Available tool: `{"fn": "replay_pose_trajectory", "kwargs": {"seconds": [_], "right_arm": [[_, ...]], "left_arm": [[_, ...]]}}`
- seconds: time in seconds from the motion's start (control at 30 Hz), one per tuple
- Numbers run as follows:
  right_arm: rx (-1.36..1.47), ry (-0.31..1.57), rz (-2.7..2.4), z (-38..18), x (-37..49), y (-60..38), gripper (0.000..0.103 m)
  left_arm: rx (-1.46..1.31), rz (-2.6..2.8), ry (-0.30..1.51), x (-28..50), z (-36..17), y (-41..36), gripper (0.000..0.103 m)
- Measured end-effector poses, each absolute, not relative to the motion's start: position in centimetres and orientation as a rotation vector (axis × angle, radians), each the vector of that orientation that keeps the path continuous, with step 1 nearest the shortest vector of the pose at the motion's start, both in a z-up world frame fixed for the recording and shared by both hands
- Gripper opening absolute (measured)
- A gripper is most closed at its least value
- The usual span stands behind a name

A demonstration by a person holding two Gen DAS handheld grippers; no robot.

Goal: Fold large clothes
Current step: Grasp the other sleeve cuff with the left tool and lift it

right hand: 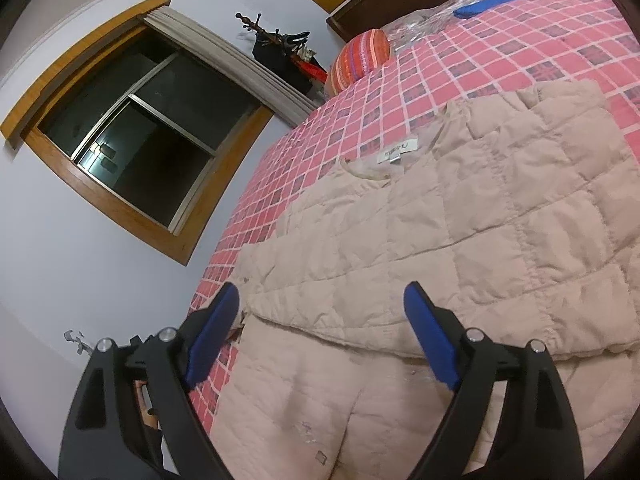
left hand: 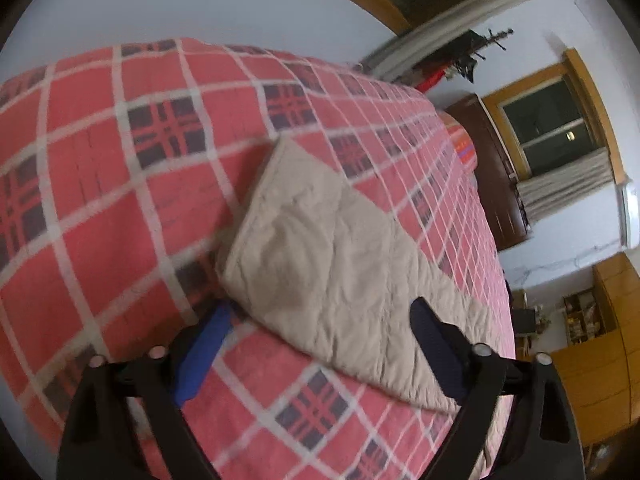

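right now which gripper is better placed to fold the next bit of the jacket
Probably the left. The left gripper is open around a free outer edge of the beige quilted jacket, ready to pinch. The right gripper, also open, hovers over the already folded middle.

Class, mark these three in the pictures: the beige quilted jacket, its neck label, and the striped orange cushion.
beige quilted jacket [right hand: 500, 216]: right wrist view, on the quilted body panel.
neck label [right hand: 396, 149]: right wrist view, middle of the white tag inside the collar.
striped orange cushion [right hand: 360, 60]: right wrist view, on its rounded striped face.
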State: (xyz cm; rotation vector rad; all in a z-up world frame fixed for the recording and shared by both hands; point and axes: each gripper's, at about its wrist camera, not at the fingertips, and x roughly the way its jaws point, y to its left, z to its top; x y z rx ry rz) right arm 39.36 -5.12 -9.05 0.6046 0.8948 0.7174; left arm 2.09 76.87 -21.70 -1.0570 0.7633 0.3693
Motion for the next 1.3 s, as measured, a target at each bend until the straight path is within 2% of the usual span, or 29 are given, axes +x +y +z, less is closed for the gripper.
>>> {"fn": "replay_pose_trajectory", "kwargs": {"seconds": [0.03,0.07,0.1,0.2,0.5,0.63,0.83,1.07,1.3], "right_arm": [[0.606,0.893,0.715,-9.1,39.3,-5.3,0.084],[0.609,0.893,0.712,-9.1,39.3,-5.4,0.084],[0.615,0.894,0.709,-9.2,39.3,-5.5,0.084],[0.611,0.902,0.702,-9.6,39.4,-5.6,0.084],[0.603,0.902,0.695,-8.9,39.1,-5.1,0.084],[0.597,0.9,0.695,-8.3,38.6,-4.7,0.084],[0.597,0.896,0.673,-7.8,38.2,-4.9,0.084],[0.618,0.894,0.657,-7.6,37.7,-5.5,0.084],[0.613,0.893,0.646,-7.5,37.4,-6.0,0.084]], "left_arm": [[-1.058,0.38,0.791,2.5,-22.0,76.9,0.039],[-1.049,0.39,0.8,2.6,-22.1,76.8,0.022],[-1.032,0.404,0.809,2.7,-22.1,76.8,0.015],[-1.007,0.399,0.768,2.6,-20.6,76.5,0.008],[-0.795,0.249,0.612,4.8,-9.3,71.7,0.006],[-0.677,0.167,0.603,8.3,-4.7,67.5,0.006],[-0.528,0.041,0.612,13.6,-0.6,59.6,0.006],[-0.345,-0.074,0.648,17.6,0.5,49.6,0.006],[-0.274,-0.192,0.736,20.8,-3.0,42.3,0.006]]}}
